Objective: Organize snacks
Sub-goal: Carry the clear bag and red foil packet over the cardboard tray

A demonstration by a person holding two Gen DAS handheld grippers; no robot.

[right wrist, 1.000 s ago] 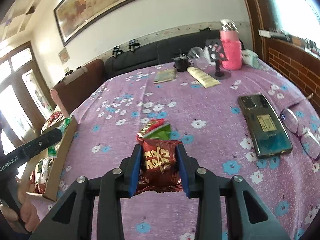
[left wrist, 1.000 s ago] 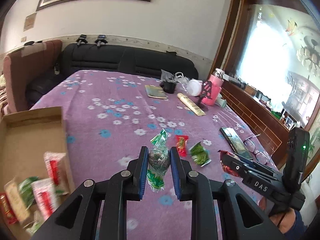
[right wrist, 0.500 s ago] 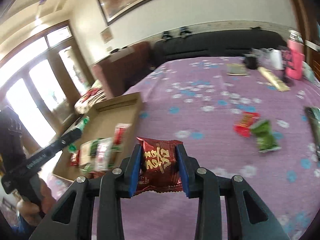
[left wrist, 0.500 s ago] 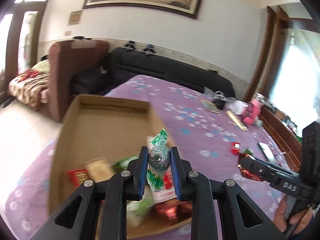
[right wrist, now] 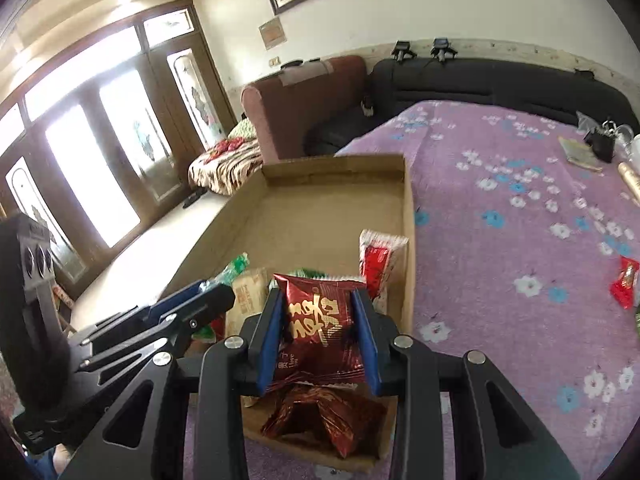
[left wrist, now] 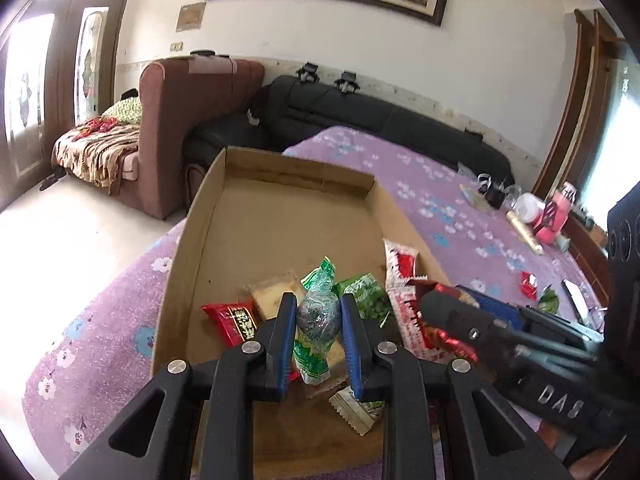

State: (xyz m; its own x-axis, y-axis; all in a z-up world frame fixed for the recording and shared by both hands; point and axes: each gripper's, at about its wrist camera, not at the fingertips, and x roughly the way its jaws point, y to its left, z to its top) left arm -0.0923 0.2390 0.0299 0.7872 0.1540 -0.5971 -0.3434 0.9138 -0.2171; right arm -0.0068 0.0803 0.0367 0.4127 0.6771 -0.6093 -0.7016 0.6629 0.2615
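Status: both grippers over the cardboard box [left wrist: 192,240], which sits at the edge of the purple floral cloth [right wrist: 520,208]. Left gripper [left wrist: 318,320] clamped on a green-wrapped candy [left wrist: 316,316], right gripper [right wrist: 318,332] clamped on a dark red snack pack [right wrist: 320,320]; neither released yet. Box near end already holds a bunch: red packet [left wrist: 234,320], beige biscuit pack [left wrist: 274,294], green pea bag [left wrist: 366,290], white/red sachet [left wrist: 400,264], another dark red pack [right wrist: 328,416] under my right jaws. Far half of the box is bare. Left on the cloth afaict: one red candy [right wrist: 624,280] and a green packet [left wrist: 549,301] beside it. So I'd say mostly done: drop these 2, then 2 more pickups. Phone, bottle etc. at the far end aren't snacks; ignoring.
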